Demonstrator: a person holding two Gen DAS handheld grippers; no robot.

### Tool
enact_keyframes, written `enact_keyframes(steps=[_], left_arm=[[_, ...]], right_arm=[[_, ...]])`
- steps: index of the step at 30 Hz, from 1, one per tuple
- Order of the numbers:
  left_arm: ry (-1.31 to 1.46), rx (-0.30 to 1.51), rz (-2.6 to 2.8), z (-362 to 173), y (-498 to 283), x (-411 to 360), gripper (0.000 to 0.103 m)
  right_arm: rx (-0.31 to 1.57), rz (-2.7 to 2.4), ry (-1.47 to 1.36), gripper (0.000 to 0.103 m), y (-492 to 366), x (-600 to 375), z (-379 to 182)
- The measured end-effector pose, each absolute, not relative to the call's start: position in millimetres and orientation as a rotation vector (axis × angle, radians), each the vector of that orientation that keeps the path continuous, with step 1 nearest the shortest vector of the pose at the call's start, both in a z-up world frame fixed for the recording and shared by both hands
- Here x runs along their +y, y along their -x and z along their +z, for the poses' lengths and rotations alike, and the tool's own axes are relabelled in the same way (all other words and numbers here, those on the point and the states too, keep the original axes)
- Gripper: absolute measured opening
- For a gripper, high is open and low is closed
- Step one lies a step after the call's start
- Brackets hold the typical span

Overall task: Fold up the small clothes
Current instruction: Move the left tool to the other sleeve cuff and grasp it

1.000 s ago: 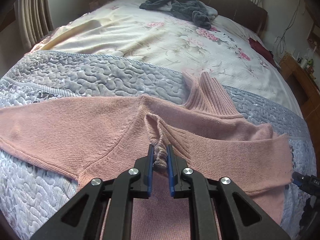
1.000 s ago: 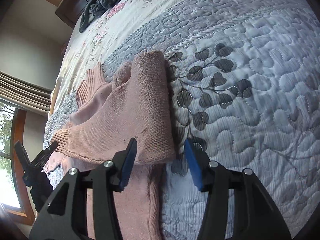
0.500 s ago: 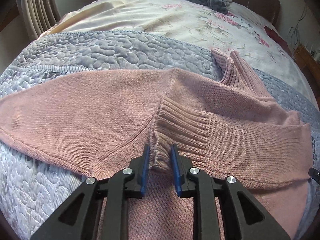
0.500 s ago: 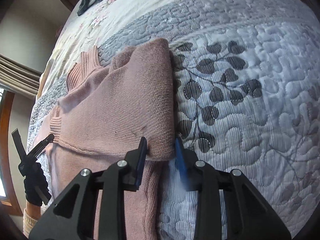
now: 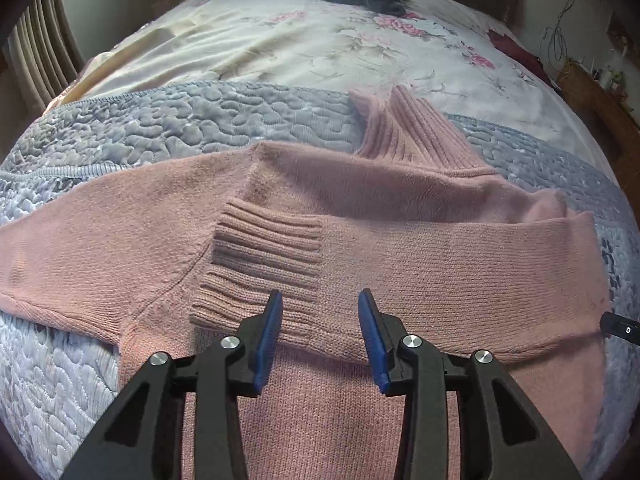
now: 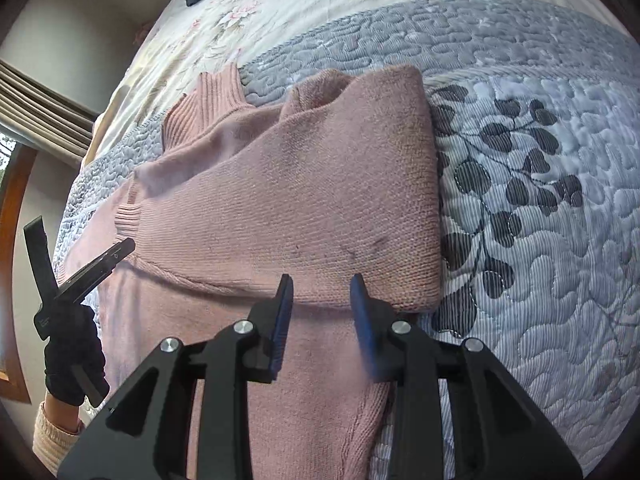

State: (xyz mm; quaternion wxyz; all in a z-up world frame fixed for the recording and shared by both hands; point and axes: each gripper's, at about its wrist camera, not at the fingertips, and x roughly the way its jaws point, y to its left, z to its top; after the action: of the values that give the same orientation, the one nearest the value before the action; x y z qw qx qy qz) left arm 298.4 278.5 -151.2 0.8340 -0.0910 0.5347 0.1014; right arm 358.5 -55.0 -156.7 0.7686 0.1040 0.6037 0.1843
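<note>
Bedroom setting: I work over a grey-blue quilt [image 5: 120, 144] with the pink sweater [image 5: 400, 400] spread across it.

Left wrist view: my left gripper [image 5: 320, 330] hovers with jaws parted and empty, just short of the ribbed cuff [image 5: 264, 256]. That sleeve lies folded flat across the sweater's chest, below the collar [image 5: 416, 132], presumably to square the garment. A second ago these jaws pinched the cuff; they have since released it and spread.

Right wrist view: my right gripper [image 6: 320, 308] is likewise parted, holding nothing, at the near edge of the folded sleeve [image 6: 320, 200] on the sweater. Half a second ago it was nearly closed on that edge. The person's gloved hand [image 6: 72, 352] shows beside the sweater.
</note>
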Motion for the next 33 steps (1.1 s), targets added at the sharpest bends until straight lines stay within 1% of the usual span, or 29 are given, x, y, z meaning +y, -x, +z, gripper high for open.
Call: enact_keyframes(steps=[4,6,9,10,12,13,14,21,24,33], left_arm=[[0.164,1.112,0.202,-160,-296,280,0.04],[0.147,1.11,0.198,-161,-296,279,0.04],[0.181,1.104,0.19,-155,-294,283,0.04],[0.205,1.095,0.188,-149,-291,286,0.04],[0.243,1.061,0.19,-135,-278,300,0.041],[0.25,1.048,0.196,-129,-271,309,0.045],[0.249,1.038,0.215,-125,-264,320,0.047],[0.316,1.03,0.388,-115,-203,426,0.048],[0.336,1.02,0.478,-114,-175,472,0.05],[0.601,0.92,0.691,-121,-112,609,0.051]], right_arm=[[1.328,0.422,-0.271,0.028,-361,-61,-173],[1.332,0.424,-0.258,0.026,-363,-61,-176],[1.335,0.413,-0.257,0.027,-361,-58,-171],[1.328,0.409,-0.251,0.029,-359,-57,-165],[1.304,0.429,-0.236,0.043,-351,-53,-152],[1.292,0.445,-0.225,0.043,-345,-49,-146],[1.288,0.461,-0.214,0.043,-341,-45,-142],[1.314,0.572,-0.132,0.044,-314,11,-135],[1.337,0.604,-0.083,0.047,-304,38,-142],[1.372,0.649,-0.014,0.047,-293,100,-168]])
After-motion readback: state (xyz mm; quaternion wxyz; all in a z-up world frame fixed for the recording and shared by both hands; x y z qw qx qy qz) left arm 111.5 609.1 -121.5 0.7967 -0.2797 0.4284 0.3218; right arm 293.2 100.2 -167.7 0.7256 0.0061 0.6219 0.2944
